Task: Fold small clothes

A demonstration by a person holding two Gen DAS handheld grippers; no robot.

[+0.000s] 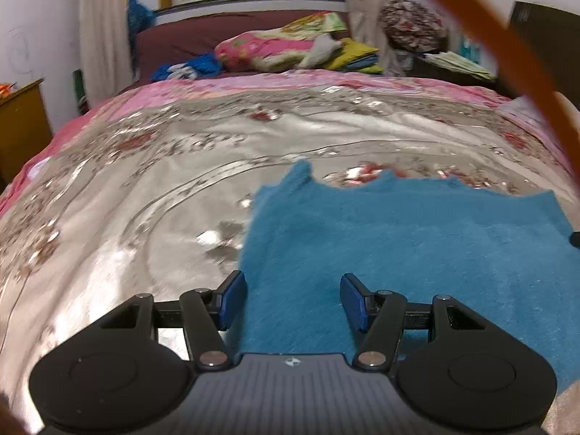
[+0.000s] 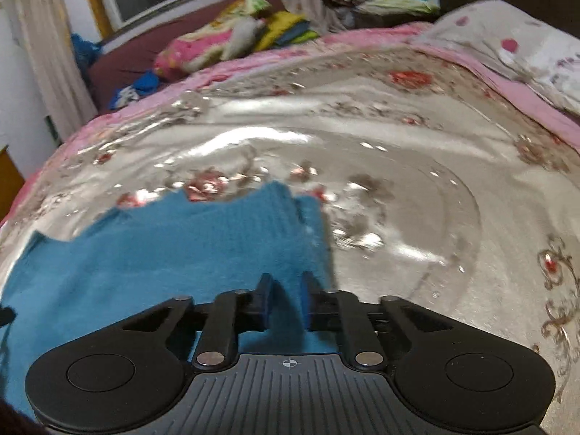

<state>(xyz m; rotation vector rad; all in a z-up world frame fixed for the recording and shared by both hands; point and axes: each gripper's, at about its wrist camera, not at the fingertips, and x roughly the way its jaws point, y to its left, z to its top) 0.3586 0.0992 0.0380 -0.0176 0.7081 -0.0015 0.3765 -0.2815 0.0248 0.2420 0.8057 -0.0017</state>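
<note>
Right tool (image 2: 286,290) pinching blue garment (image 2: 145,272), left tool (image 1: 291,301) open, garment lying crosswise

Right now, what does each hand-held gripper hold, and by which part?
Right hand-held gripper pinches the blue garment near its right edge. Left hand-held gripper holds nothing.

garment (image 1: 417,253): teal-blue, plain, fuzzy | bedspread (image 1: 145,188): shiny silver-grey, red/brown floral scrolls, pink border | grippers: left gripper (image 1: 293,299) and right gripper (image 2: 286,299) black, blue pads | far bedding (image 1: 268,49): pink/green/yellow floral | sheet (image 1: 174,41): maroon | curtain (image 1: 103,29): cream | cabinet (image 1: 21,127): mustard-brown
</note>
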